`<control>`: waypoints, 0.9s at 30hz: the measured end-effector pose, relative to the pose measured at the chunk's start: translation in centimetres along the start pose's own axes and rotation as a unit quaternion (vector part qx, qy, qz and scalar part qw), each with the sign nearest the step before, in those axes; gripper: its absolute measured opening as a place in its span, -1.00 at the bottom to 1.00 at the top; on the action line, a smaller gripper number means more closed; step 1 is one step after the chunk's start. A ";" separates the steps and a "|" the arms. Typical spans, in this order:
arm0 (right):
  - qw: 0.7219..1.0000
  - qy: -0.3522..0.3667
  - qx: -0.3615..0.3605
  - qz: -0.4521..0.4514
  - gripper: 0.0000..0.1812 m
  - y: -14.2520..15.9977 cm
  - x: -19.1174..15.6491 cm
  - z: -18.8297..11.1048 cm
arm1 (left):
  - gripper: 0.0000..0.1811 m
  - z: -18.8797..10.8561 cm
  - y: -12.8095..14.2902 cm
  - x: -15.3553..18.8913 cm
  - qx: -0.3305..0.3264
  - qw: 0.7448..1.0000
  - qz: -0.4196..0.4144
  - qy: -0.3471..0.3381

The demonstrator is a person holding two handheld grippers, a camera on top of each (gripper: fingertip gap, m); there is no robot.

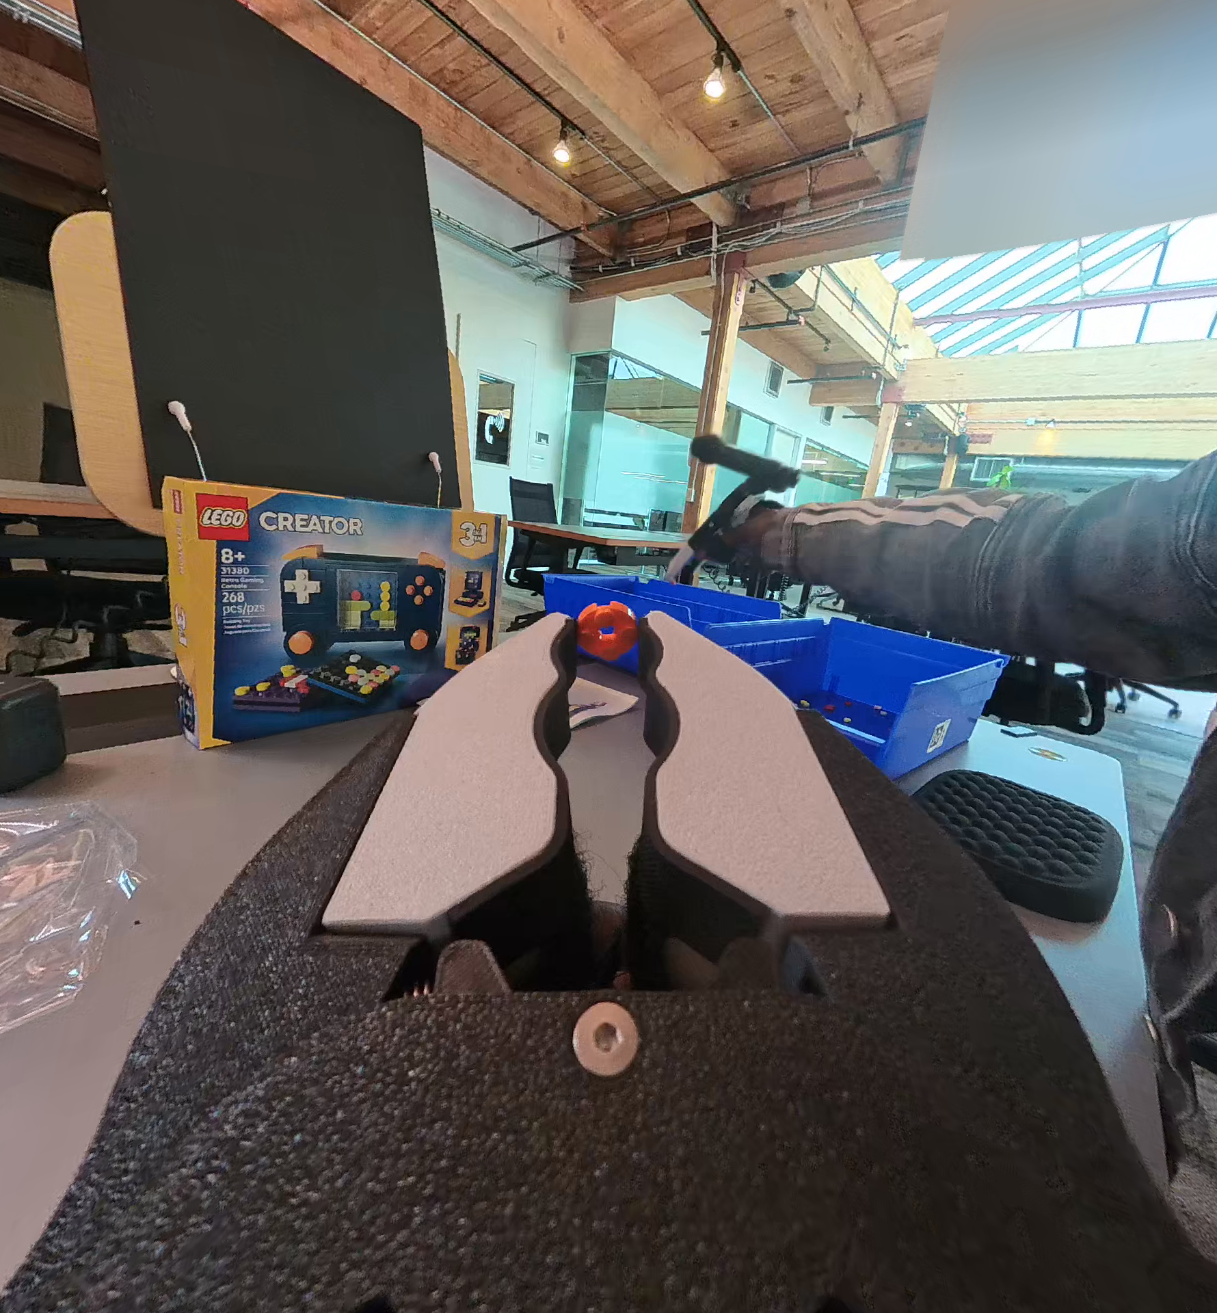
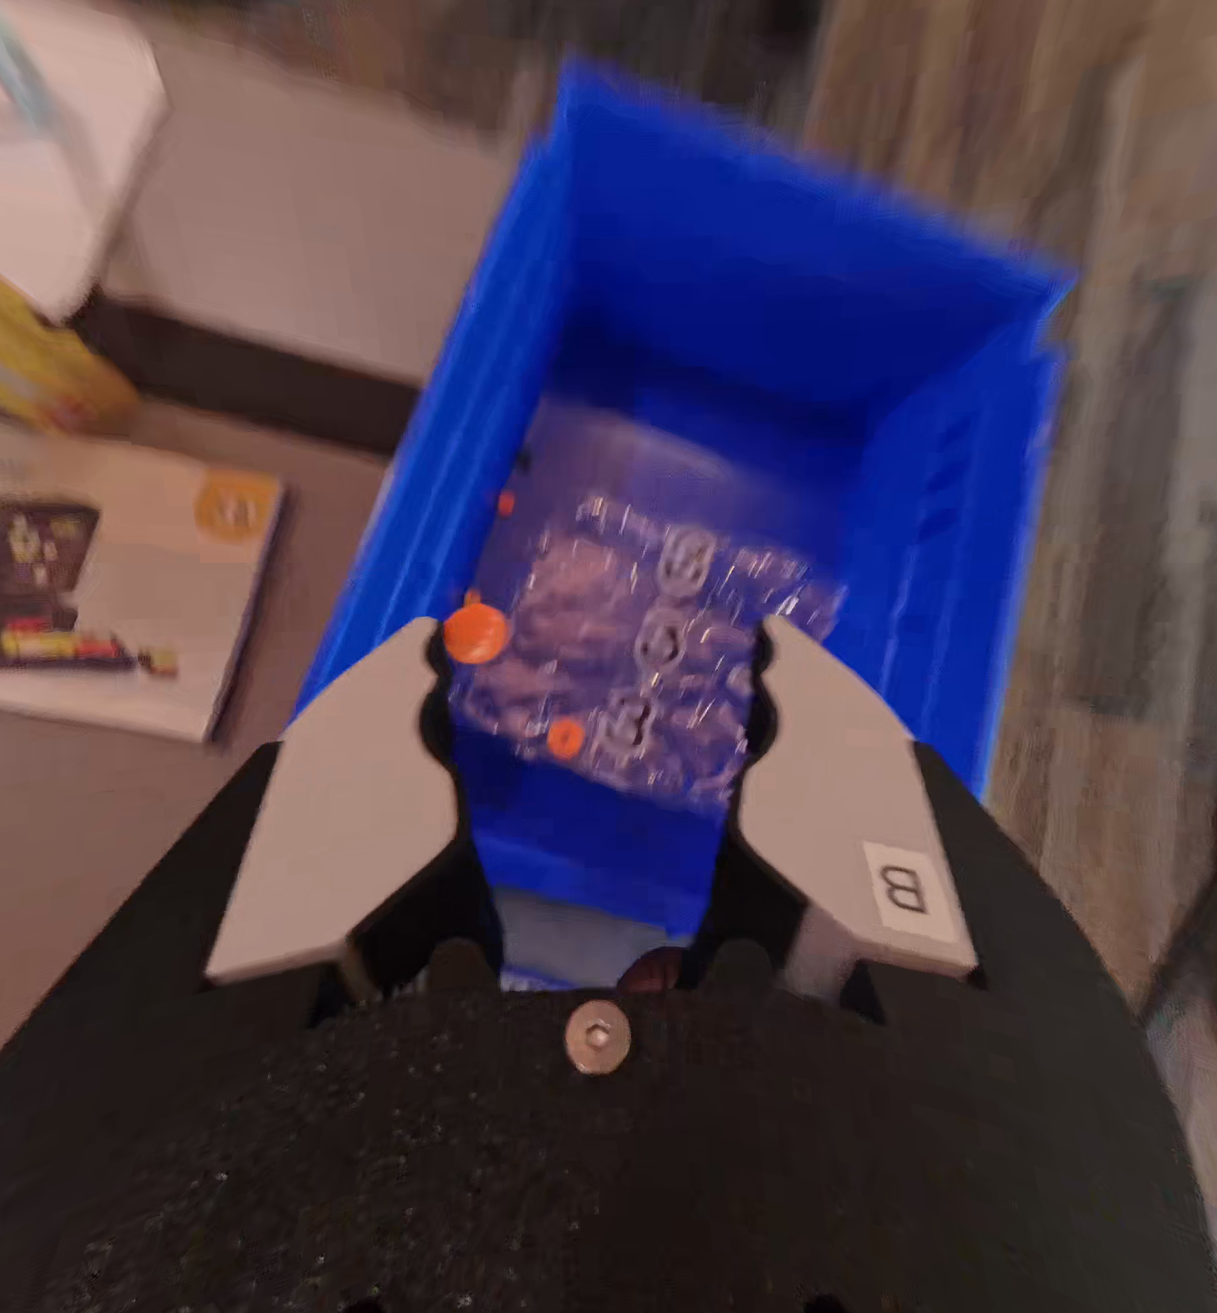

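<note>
My left gripper [image 1: 606,631] is shut on a small round orange toy piece [image 1: 606,632] with a hole in its middle, held above the grey table [image 1: 250,796]. My right gripper [image 2: 598,639] is open and empty, hovering over a blue bin [image 2: 733,284]. In that bin lie a clear plastic bag [image 2: 662,639] and small orange pieces [image 2: 476,634], one close to the left fingertip. The right wrist view is blurred. In the left wrist view the right gripper [image 1: 691,561] shows far off above the blue bins [image 1: 875,682], on a dark-sleeved arm [image 1: 1018,568].
A toy brick set box [image 1: 336,611] stands behind my left gripper, before a black board [image 1: 265,284]. Crumpled clear plastic [image 1: 23,909] lies at left, a black case [image 1: 2,732] behind it, a black padded rest [image 1: 1025,845] at right. A booklet [image 2: 94,582] lies left of the bin. Some 60 cm of space lies between my two pairs of fingers. My left gripper's tips are some 40 cm from the black case [image 1: 2,732].
</note>
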State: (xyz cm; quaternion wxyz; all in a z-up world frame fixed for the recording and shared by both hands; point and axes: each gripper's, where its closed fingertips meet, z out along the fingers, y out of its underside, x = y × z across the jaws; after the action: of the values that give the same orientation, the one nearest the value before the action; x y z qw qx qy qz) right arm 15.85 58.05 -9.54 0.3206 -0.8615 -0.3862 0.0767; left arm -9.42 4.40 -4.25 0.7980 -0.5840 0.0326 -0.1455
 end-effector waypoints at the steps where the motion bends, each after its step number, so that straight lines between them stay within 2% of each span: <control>1: 0.999 -0.025 -0.024 0.011 0.05 0.7 -0.8 0.6 | -0.84 0.0 0.0 0.0 0.000 1.000 -0.003 0.001; 3: 0.995 -0.068 0.031 0.064 -0.04 -0.7 -2.0 0.5 | -0.83 0.0 0.0 0.0 0.002 1.000 -0.006 0.001; 4: 0.994 -0.056 0.040 0.079 -0.13 -0.8 -1.6 0.6 | -0.83 0.0 -0.1 0.0 0.003 1.000 -0.005 -0.001; 5: 0.997 -0.027 0.026 0.074 -0.14 -0.3 -0.9 0.9 | -0.83 -0.1 -0.1 0.0 0.004 1.000 -0.003 -0.002; 6: 0.998 -0.007 0.002 0.059 -0.11 0.4 -0.4 1.3 | -0.84 -0.1 -0.1 0.1 0.005 1.000 -0.003 -0.002; 8: 0.996 -0.029 -0.034 0.077 -0.01 1.4 -1.4 2.2 | -0.83 -0.2 -0.1 0.0 0.003 1.000 -0.004 -0.003; 10: 0.991 -0.067 -0.026 0.110 0.02 1.1 -3.1 2.6 | -0.83 -0.3 0.0 -0.1 0.003 1.000 -0.005 -0.007; 12: 0.991 -0.060 -0.027 0.120 0.01 1.2 -3.6 3.1 | -0.83 -0.4 -0.1 -0.1 0.005 1.000 -0.008 -0.006; 16: 0.984 -0.098 -0.022 0.148 0.03 0.9 -5.4 3.3 | -0.83 -0.4 0.0 0.1 0.002 1.000 -0.008 0.000; 22: 0.994 -0.022 0.064 0.085 -0.20 -1.7 -4.0 0.5 | -0.83 0.5 -0.5 0.7 0.012 0.999 -0.029 0.026; 24: 0.990 -0.059 0.118 0.043 -0.42 -3.5 -6.5 -1.6 | -0.84 1.0 -0.8 0.7 0.020 0.999 -0.033 0.034; 26: 0.966 -0.151 0.204 -0.048 -0.55 -5.7 -13.3 -5.4 | -0.84 1.6 -0.9 0.9 0.022 0.994 -0.091 0.058; 27: 0.940 -0.206 0.249 -0.109 -0.58 -6.0 -17.9 -8.1 | -0.84 2.0 -0.9 1.2 0.020 0.985 -0.147 0.084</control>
State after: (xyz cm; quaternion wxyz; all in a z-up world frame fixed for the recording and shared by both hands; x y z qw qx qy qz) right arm 2.85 44.23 -1.59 0.4444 -0.6724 -0.5039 0.3106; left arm -7.97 5.68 -2.63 0.7738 -0.5521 0.0104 -0.3104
